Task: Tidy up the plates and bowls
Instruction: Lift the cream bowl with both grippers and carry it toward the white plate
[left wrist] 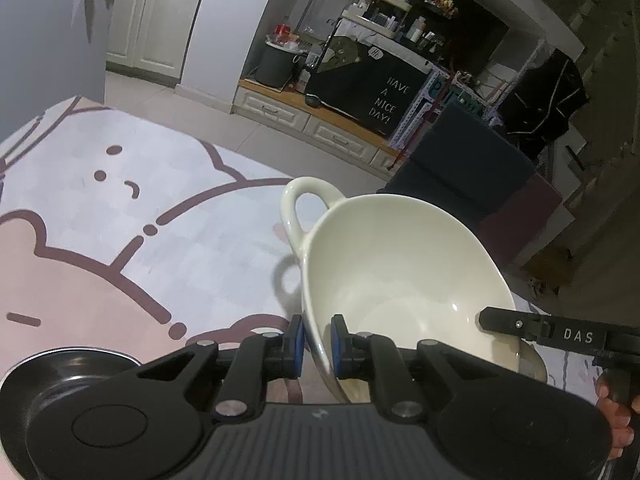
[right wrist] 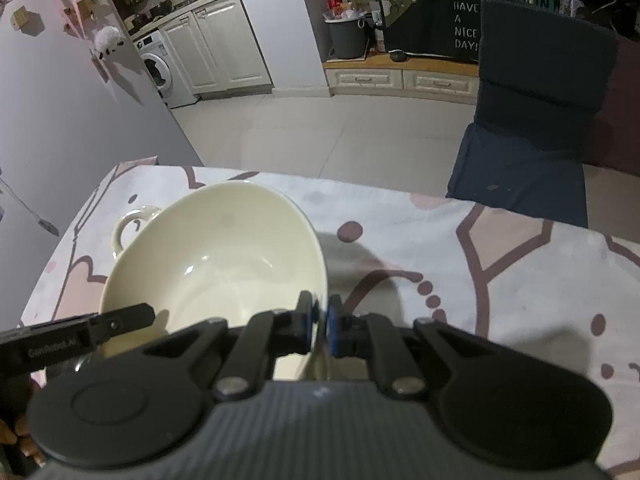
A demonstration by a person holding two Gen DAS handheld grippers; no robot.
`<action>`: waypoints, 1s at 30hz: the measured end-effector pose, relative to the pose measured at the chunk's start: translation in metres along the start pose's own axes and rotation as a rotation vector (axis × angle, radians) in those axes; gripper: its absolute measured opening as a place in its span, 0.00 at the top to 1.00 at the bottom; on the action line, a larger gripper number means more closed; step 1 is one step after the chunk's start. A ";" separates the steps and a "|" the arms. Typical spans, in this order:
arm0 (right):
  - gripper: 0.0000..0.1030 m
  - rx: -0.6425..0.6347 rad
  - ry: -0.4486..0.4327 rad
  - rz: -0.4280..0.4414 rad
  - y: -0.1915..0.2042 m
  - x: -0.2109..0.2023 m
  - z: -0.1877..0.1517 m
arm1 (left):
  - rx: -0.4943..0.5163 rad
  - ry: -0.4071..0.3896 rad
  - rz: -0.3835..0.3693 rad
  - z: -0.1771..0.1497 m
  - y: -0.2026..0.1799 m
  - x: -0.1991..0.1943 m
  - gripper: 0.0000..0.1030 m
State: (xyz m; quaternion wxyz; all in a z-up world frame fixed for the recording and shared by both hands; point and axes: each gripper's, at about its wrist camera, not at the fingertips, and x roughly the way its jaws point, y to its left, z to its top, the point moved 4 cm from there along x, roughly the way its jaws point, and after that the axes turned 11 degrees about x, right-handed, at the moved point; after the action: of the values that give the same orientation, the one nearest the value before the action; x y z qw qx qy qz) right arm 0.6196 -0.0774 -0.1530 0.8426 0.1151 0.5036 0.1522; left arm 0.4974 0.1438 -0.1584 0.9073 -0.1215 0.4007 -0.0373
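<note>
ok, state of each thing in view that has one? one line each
cream bowl: empty, tilted, gripped at its rim on two sides, shadow below suggests it is off the tablecloth
left gripper: shut on the bowl's rim
right gripper: shut on the bowl's rim
black pan: on the table, appears empty

Left wrist view looks steeply down along its fingers, close over the bowl point(left wrist: 400, 280); right wrist view does likewise from the opposite rim; both share bowl, tablecloth point(right wrist: 500, 248), far cabinets point(left wrist: 320, 120).
</note>
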 end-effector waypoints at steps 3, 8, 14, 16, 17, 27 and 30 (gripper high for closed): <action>0.91 0.002 -0.010 0.007 0.000 -0.012 0.000 | 0.007 -0.004 0.003 0.001 -0.004 -0.010 0.86; 0.91 0.022 -0.023 0.020 0.001 -0.031 -0.001 | 0.020 -0.025 0.006 0.004 -0.013 -0.032 0.86; 0.91 0.029 -0.053 0.031 0.004 -0.063 -0.007 | 0.035 -0.043 0.000 0.003 -0.027 -0.062 0.86; 0.91 0.035 -0.064 0.036 0.004 -0.076 -0.010 | 0.040 -0.047 -0.004 0.001 -0.031 -0.072 0.86; 0.91 0.036 -0.069 0.038 0.004 -0.081 -0.012 | 0.042 -0.048 -0.006 0.001 -0.033 -0.077 0.86; 0.92 0.061 -0.104 0.044 0.004 -0.137 -0.043 | 0.078 -0.051 -0.009 -0.017 -0.055 -0.124 0.86; 0.92 0.066 -0.114 0.047 0.003 -0.150 -0.053 | 0.086 -0.055 -0.011 -0.022 -0.062 -0.137 0.86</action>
State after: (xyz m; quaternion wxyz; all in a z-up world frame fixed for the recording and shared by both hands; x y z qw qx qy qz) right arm 0.5052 -0.1285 -0.0548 0.8619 0.1630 0.4568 0.1483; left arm 0.3898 0.1026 -0.0588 0.9221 -0.0857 0.3731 -0.0560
